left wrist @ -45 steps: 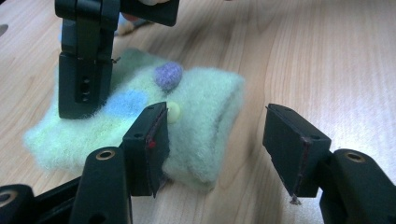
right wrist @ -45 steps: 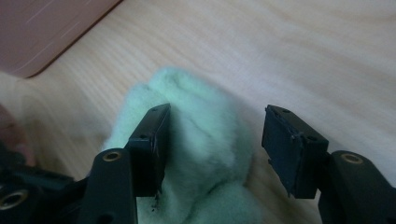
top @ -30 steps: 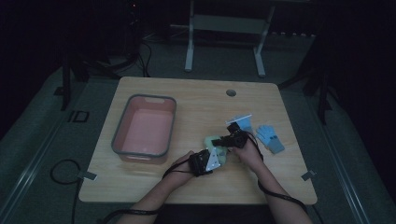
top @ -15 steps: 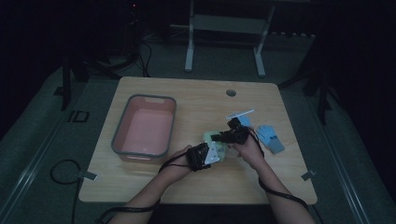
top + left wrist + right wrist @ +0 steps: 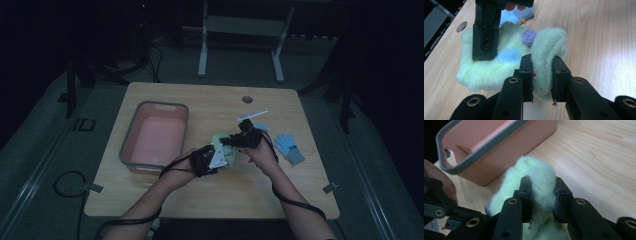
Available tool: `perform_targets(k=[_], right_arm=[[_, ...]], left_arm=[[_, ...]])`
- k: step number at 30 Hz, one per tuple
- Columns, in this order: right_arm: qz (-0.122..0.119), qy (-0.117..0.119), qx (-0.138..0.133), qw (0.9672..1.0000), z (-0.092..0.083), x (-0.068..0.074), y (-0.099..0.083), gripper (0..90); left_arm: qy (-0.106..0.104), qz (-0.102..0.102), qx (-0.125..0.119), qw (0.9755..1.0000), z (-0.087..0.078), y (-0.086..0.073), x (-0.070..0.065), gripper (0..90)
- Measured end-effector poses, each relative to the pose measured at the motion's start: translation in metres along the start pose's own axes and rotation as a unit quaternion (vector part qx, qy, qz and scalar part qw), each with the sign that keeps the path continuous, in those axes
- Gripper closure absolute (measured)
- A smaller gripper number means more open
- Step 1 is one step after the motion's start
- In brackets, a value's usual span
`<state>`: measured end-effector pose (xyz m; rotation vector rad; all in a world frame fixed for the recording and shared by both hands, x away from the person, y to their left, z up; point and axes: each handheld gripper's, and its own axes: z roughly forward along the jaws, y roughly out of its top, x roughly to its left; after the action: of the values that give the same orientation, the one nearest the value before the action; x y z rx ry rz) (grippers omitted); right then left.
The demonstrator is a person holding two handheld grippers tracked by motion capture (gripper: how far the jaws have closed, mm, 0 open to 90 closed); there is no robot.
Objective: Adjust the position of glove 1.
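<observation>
Pale wood grain runs across the table (image 5: 165, 200), which stands in a dim room with dark floor around it; at its middle the two grippers meet over a fuzzy pale-green sock (image 5: 499, 62). In the left gripper view the left gripper (image 5: 542, 75) is clamped on a bunched fold of that sock, the wool squeezed between both black pads; the rest of the sock spreads flat on the wood behind, showing a blue patch and a purple spot, with the other gripper's jaws standing upright on its far part. In the right gripper view the right gripper (image 5: 542, 195) is likewise closed on a thick tuft of the green sock (image 5: 536, 177), wool bulging above and below its pads. From the high view the left gripper (image 5: 210, 159) and the right gripper (image 5: 240, 140) sit just beside each other, the sock (image 5: 222, 145) between them, a hand behind each and cables trailing back toward the table's near edge. Left of them, near the sock, stands a pink tub (image 5: 129, 150) with a grey rim; its inside shows bare pink floor and walls. To the right, well apart from the tub, a blue sock (image 5: 290, 147) lies flat on the table; a thin white strip (image 5: 252, 115) lies beyond the right gripper.
</observation>
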<state>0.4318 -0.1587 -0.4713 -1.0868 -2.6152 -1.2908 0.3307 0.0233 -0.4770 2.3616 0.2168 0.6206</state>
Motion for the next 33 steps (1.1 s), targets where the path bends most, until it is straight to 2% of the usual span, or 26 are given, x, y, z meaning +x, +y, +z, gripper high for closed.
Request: perform_targets(k=[9,19,21,26,33], right_arm=[[-0.014,0.009,-0.001,0.9999,0.01,0.017,0.02,72.8],[-0.036,0.022,-0.004,0.9991,0.032,0.043,0.057,72.8],[-0.043,0.028,-0.006,0.9987,0.04,0.052,0.068,72.8],[-0.049,0.039,-0.005,0.998,0.053,0.062,0.081,72.8],[-0.061,0.053,0.0,0.9967,0.08,0.083,0.101,72.8]], left_arm=[[0.01,-0.004,0.008,0.9999,-0.021,-0.01,0.009,74.4],[0.034,-0.006,0.029,0.999,-0.055,-0.027,0.03,74.5],[0.04,-0.003,0.032,0.9987,-0.067,-0.035,0.036,74.4],[0.048,-0.004,0.037,0.9981,-0.081,-0.048,0.043,74.4],[0.058,-0.008,0.059,0.9965,-0.101,-0.073,0.052,74.4]])
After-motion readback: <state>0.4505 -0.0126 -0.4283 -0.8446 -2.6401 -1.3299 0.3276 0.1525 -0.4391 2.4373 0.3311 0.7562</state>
